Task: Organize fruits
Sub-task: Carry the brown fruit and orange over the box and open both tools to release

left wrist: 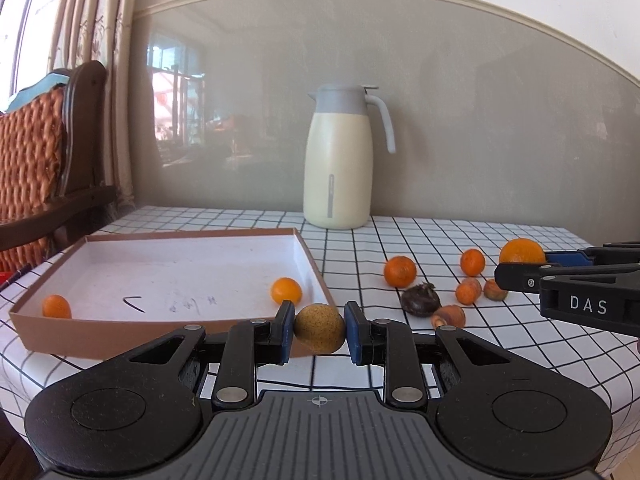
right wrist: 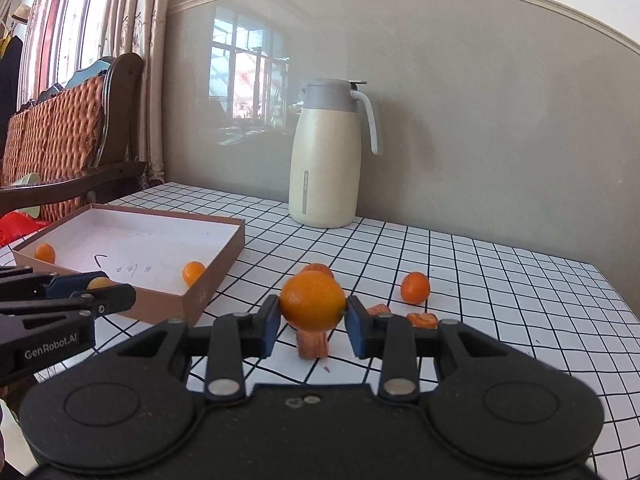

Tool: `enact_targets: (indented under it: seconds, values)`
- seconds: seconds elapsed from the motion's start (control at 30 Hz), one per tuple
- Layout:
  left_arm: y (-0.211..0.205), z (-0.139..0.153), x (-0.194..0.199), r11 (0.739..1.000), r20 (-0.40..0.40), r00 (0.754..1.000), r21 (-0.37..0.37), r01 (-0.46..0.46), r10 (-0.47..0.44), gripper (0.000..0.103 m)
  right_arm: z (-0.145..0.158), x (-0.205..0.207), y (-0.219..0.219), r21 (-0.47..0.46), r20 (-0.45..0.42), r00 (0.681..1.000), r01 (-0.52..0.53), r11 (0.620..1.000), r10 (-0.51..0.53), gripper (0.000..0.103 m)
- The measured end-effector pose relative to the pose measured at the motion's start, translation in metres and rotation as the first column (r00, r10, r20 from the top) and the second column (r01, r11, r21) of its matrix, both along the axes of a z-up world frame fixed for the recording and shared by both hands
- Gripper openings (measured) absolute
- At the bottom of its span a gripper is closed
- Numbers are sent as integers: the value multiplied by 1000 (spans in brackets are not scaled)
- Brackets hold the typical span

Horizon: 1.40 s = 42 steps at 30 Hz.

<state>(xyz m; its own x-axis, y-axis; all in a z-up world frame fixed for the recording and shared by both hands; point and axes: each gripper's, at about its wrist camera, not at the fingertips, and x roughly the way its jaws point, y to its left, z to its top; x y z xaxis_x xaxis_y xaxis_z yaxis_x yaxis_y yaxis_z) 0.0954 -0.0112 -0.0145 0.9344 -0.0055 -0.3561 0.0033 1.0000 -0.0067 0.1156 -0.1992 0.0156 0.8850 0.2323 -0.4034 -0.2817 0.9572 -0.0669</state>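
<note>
While a small, firm-looking yellow-brown fruit (left wrist: 320,328) is pinched by the left gripper (left wrist: 320,330) just before the shallow brown cardboard tray (left wrist: 160,330), a round, smooth orange (right wrist: 313,301), probably light, is clamped across its middle by the right gripper (right wrist: 313,318)

The counter (left wrist: 440,236) wears a white cloth ruled in a black grid. The box (left wrist: 304,258) is brown outside and white inside, with dark scribbles on its floor. The jug (left wrist: 338,172) is cream with a grey top and handle. The left claw (left wrist: 319,330) is black with blue pads, gripping a yellow-brown speckled fruit (left wrist: 320,327). The right claw (right wrist: 312,322), coloured the same, clamps a bright orange (right wrist: 312,300). The chair (left wrist: 32,152) has an orange woven back in a dark brown frame.
</note>
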Motion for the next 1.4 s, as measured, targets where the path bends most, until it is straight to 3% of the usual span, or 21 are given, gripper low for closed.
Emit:
enact_targets:
  seconds: [0.83,1.4]
  values:
    - [99,20,-16,988,57,987,30,-154,152,27,10,7,95,-4,54,981,-187,982,187,26]
    - [148,20,17,974,55,972,-3,-227,227,27,8,42,128,-21,56,974,-217,976,217,26]
